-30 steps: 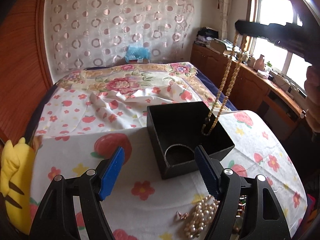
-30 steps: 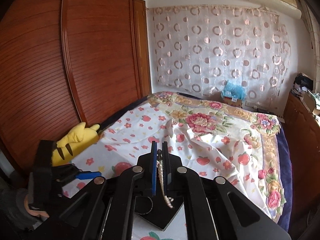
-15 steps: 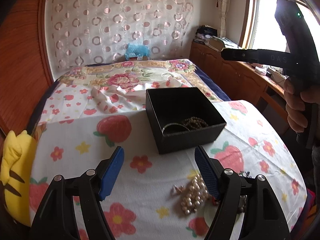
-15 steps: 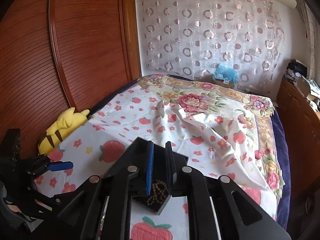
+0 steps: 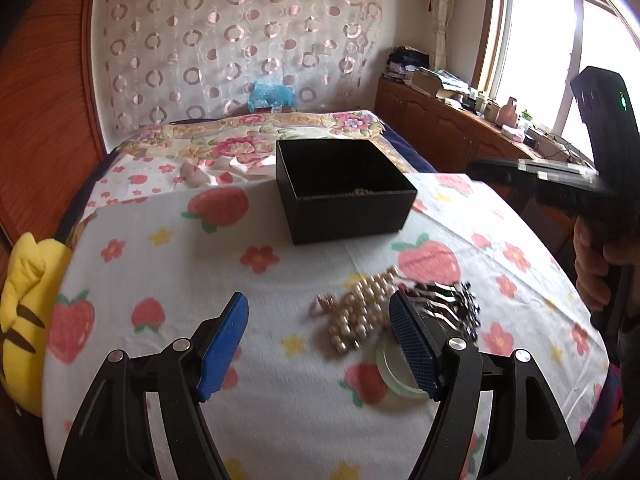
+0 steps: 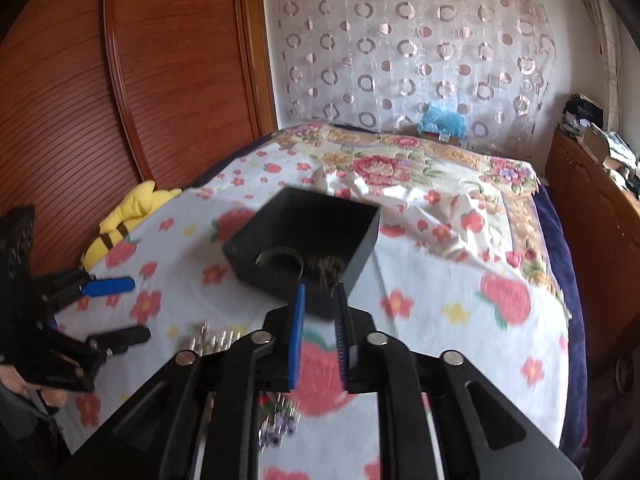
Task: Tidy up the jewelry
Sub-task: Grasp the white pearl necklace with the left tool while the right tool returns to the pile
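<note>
The left gripper (image 5: 318, 338) has its fingers spread wide and empty above the tabletop (image 5: 280, 400), pearls (image 5: 360, 308) just beside its right finger. The right gripper (image 6: 319, 334) has its fingers slightly parted, empty, near the box (image 6: 308, 240) holding beads (image 6: 328, 270).

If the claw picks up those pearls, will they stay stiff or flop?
The pearl strand lies in a loose heap, so it would probably droop. Its round, shiny beads may slip between the pads. The open left claw should perhaps pinch one bunched part.
</note>
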Available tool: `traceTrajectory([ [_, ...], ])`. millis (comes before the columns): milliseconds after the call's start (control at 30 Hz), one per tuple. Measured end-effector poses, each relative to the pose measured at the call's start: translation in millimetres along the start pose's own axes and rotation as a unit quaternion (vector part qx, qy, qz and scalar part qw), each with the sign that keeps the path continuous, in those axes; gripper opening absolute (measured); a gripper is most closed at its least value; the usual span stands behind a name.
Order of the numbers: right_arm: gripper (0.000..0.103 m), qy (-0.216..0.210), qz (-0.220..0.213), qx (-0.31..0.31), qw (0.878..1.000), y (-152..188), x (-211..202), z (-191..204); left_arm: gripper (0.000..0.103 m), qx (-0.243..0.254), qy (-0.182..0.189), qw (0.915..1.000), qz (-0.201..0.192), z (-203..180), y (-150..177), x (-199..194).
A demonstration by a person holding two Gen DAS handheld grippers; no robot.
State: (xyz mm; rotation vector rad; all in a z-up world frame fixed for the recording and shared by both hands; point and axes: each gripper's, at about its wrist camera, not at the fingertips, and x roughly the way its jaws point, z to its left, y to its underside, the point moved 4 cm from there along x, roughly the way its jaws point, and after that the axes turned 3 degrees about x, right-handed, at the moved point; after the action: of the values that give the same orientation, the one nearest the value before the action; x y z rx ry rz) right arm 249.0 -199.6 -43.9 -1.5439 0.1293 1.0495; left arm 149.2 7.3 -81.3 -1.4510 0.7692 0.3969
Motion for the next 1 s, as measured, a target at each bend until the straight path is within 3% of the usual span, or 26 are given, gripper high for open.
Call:
traceTrajectory([
  [300, 0.067, -0.017, 0.027, 0.028, 0.999, 58.5, 1.3, 8.7, 0.070, -0.003, -0.006, 1.0000, 0.000, -4.2, 14.5, -19.9],
  [433, 0.069, -0.027, 0.037, 0.039, 0.998, 75.5, 6.7, 15.5, 0.070, -0.007, -0.008, 0.9999, 0.002, -1.7, 17.9, -24.4],
  [500, 0.078, -0.036, 0.039, 0.045, 0.998, 80.1, 9.7, 19.6, 0.070, -0.008, -0.009, 0.9999, 0.003, -0.4, 20.1, -25.7],
  [933, 0.078, -0.050, 0.084, 0.033, 0.995, 85.8, 36.1, 36.1, 0.070, -0.015, -0.010, 0.9996, 0.022, 2.9, 29.3, -9.7],
  [1000, 0.064, -0.045, 0.088, 0.029, 0.995, 87.1, 39.0, 37.0, 0.070, -0.013, -0.011, 0.9996, 0.024, 2.6, 29.1, -8.4],
])
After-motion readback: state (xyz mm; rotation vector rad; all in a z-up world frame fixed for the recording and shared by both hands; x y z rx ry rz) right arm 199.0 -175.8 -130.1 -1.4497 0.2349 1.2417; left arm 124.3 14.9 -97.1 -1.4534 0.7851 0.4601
